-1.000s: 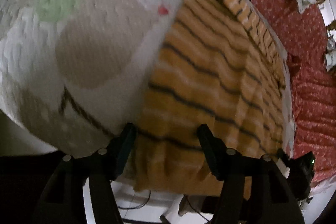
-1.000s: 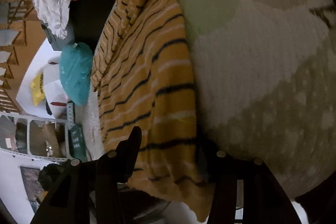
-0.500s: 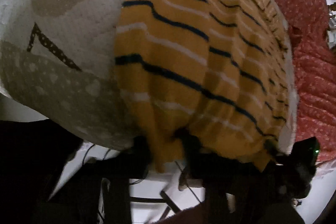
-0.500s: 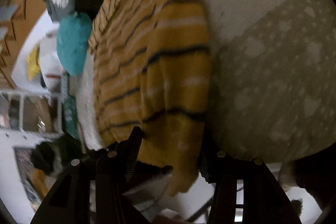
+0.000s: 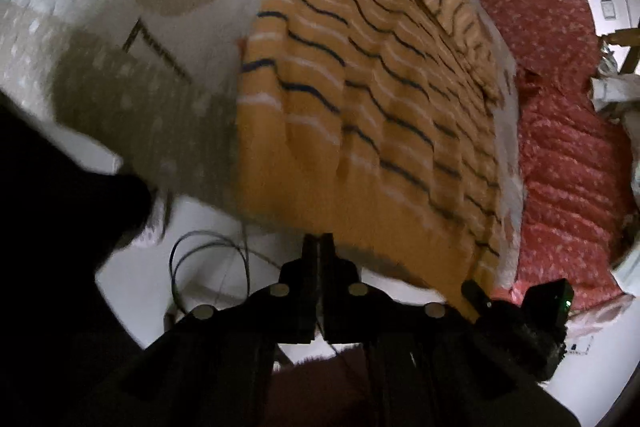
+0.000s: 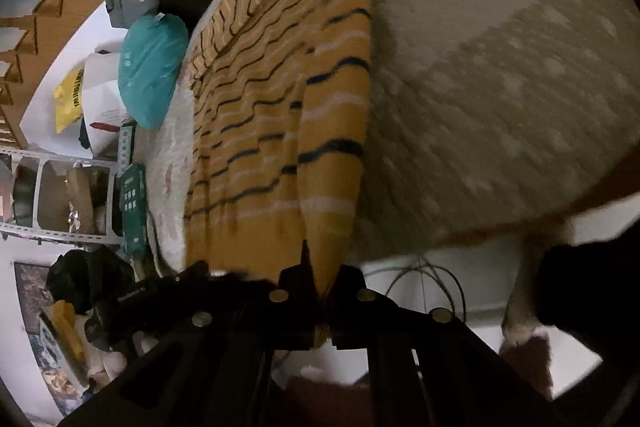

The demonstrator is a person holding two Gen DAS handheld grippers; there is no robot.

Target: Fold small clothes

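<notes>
Where each gripper (image 5: 319,247) (image 6: 320,281) pinches, sweater (image 5: 372,107) hem hidden.

Both grippers clamped.
The left gripper (image 5: 319,247) has its jaws pressed together; the right gripper (image 6: 322,279) pinches orange striped fabric between nearly closed jaws.
</notes>
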